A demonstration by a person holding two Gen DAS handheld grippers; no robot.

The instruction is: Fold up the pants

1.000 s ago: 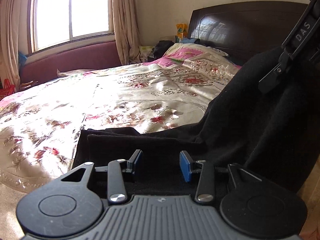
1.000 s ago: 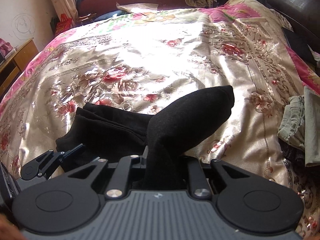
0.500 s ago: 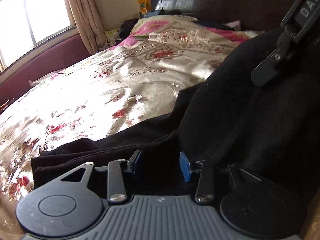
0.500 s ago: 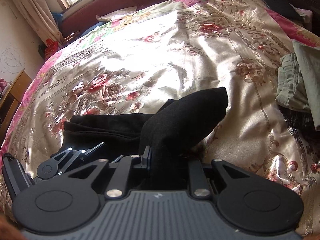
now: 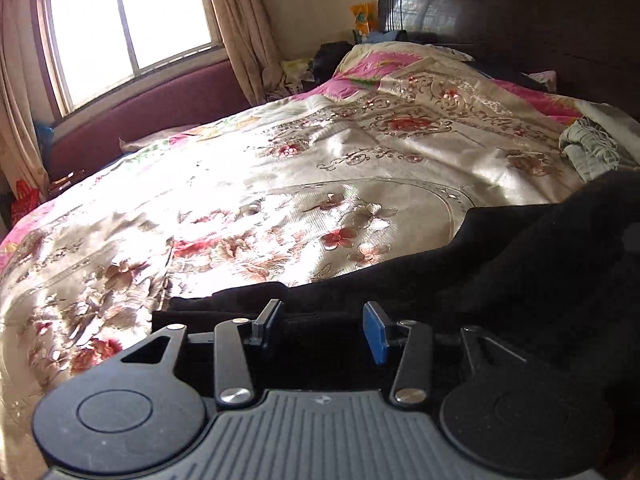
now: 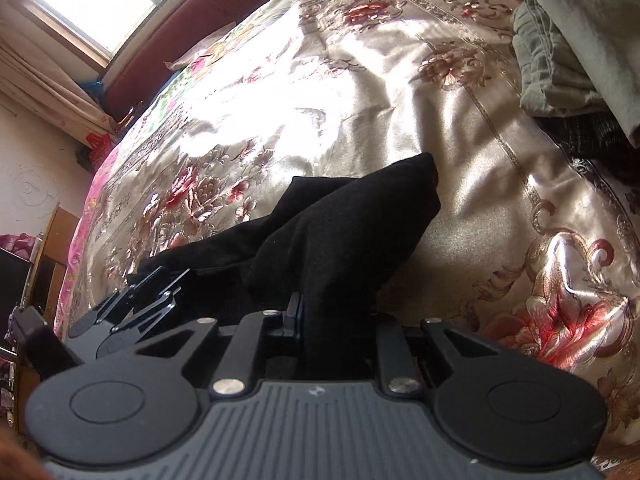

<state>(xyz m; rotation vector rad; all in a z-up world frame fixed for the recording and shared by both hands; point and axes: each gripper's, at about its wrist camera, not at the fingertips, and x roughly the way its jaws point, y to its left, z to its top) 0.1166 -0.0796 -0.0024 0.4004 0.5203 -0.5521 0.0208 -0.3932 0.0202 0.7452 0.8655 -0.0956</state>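
Seemingly right gripper (image 6: 332,320) (clamped) on black pants (image 6: 344,232)

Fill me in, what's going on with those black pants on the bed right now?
A person is folding black pants on a floral bedspread with two hand-held grippers. The right gripper is clamped on a bunched fold of the pants, lifted off the bedspread. The left gripper sits over the flat part of the pants, its jaws opening, its pads not pressing the cloth. A folded grey-green garment lies off to the side.
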